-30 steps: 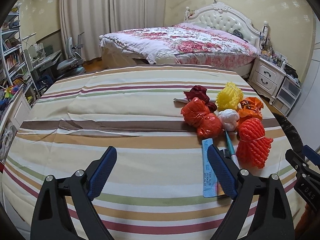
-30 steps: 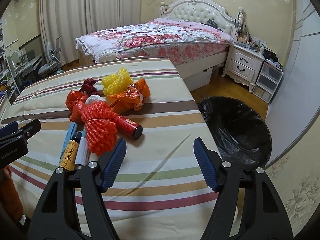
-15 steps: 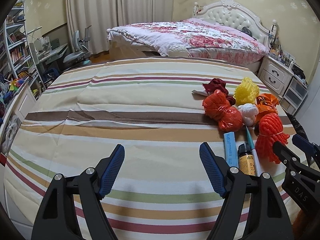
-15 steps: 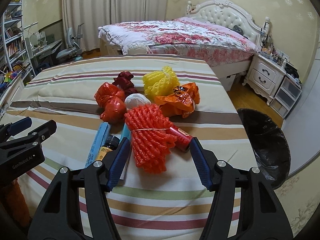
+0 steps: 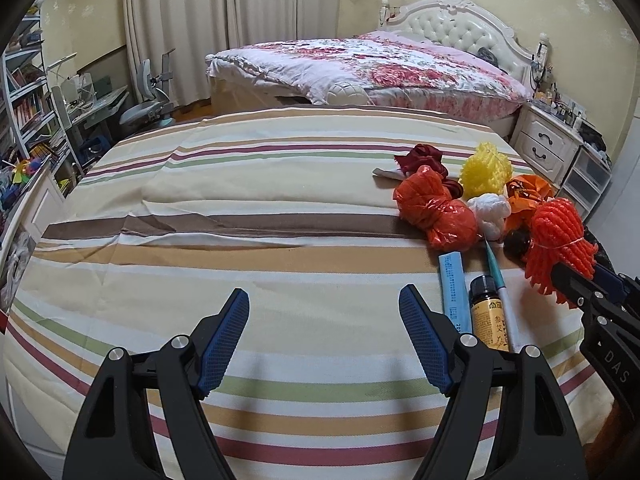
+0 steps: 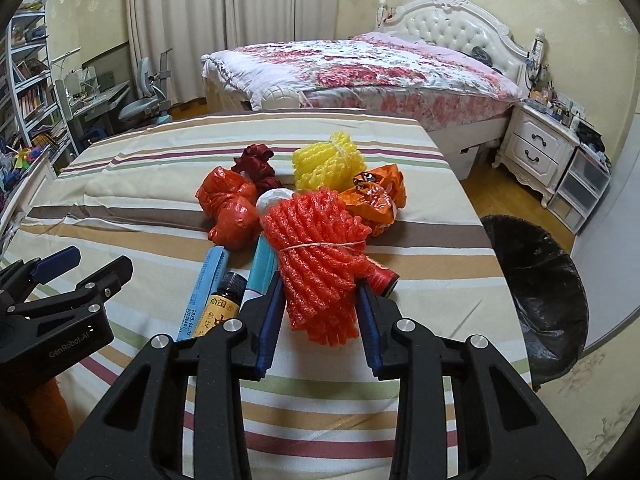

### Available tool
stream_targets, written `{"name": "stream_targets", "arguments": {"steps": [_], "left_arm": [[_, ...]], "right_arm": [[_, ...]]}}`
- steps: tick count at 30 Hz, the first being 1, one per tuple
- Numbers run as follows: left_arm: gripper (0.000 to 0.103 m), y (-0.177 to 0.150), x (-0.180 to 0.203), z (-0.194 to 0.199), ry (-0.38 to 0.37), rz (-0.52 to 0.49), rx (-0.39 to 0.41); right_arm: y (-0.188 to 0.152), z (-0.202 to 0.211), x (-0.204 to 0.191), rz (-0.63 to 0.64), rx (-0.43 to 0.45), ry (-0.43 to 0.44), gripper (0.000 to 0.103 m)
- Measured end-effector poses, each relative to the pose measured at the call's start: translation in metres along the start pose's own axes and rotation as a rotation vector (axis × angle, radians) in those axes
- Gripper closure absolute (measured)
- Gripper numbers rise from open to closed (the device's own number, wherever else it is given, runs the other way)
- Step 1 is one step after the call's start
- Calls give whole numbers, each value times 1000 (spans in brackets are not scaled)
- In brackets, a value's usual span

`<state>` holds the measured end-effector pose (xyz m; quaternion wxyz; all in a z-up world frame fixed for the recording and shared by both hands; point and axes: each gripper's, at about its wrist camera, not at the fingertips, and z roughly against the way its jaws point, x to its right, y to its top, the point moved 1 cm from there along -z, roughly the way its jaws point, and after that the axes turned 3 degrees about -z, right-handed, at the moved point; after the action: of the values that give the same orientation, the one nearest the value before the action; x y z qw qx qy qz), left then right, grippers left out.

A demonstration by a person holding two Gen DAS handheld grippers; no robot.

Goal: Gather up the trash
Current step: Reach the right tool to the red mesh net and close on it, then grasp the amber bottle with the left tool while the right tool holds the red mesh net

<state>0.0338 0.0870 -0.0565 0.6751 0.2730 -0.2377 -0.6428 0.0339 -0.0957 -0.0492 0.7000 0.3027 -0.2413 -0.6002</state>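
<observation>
Your right gripper (image 6: 320, 300) is closing its jaws around the lower end of the red-orange foam net bundle tied with string (image 6: 318, 256), which lies on the striped tablecloth (image 6: 360, 392) at the near edge of the trash pile. Your left gripper (image 5: 324, 336) hovers over bare cloth, jaws wide apart and empty. The black-lined trash bin (image 6: 536, 292) stands on the floor just beyond the table's right edge.
</observation>
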Motion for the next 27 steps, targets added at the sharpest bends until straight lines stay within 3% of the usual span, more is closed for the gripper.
{"name": "stream_targets", "arguments": {"steps": [12, 18, 23, 27], "left_arm": [[28, -2, 40, 7, -54, -93, 14], [45, 0, 62, 6, -91, -151, 9], [46, 1, 70, 0, -113, -168, -6], [56, -2, 76, -3, -157, -185, -17]], "right_arm": [[-11, 14, 47, -80, 20, -57, 69], [-19, 15, 65, -120, 16, -63, 69], [-20, 11, 72, -139, 12, -66, 69], [-22, 7, 74, -148, 3, -64, 69]]}}
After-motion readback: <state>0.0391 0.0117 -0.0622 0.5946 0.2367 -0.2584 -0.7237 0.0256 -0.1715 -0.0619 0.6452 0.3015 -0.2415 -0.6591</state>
